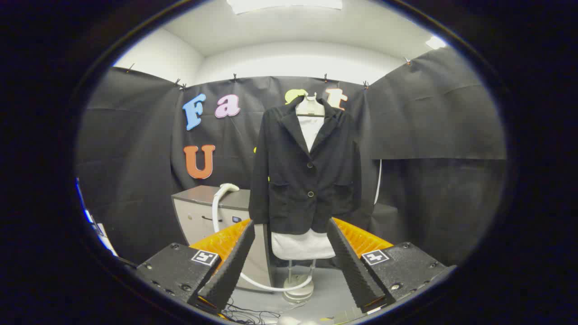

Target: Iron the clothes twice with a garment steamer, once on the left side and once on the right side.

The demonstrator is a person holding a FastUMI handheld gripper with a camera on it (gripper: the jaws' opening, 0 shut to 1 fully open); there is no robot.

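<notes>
A black buttoned jacket (307, 176) hangs on a white dress form (301, 246) that stands on a metal pole and round base (298, 291). It is straight ahead, beyond my fingers. The white steamer head (229, 187) rests on top of a grey cabinet (207, 212) left of the jacket. Its white hose (253, 277) loops down to the floor near the base. My gripper (291, 225) is open, with nothing between its fingers, and it stands well short of the steamer and the jacket.
Black cloth walls close the booth on all sides. Dark cables (246, 313) lie on the grey floor below my fingers. A white strip (378, 180) hangs to the right of the jacket.
</notes>
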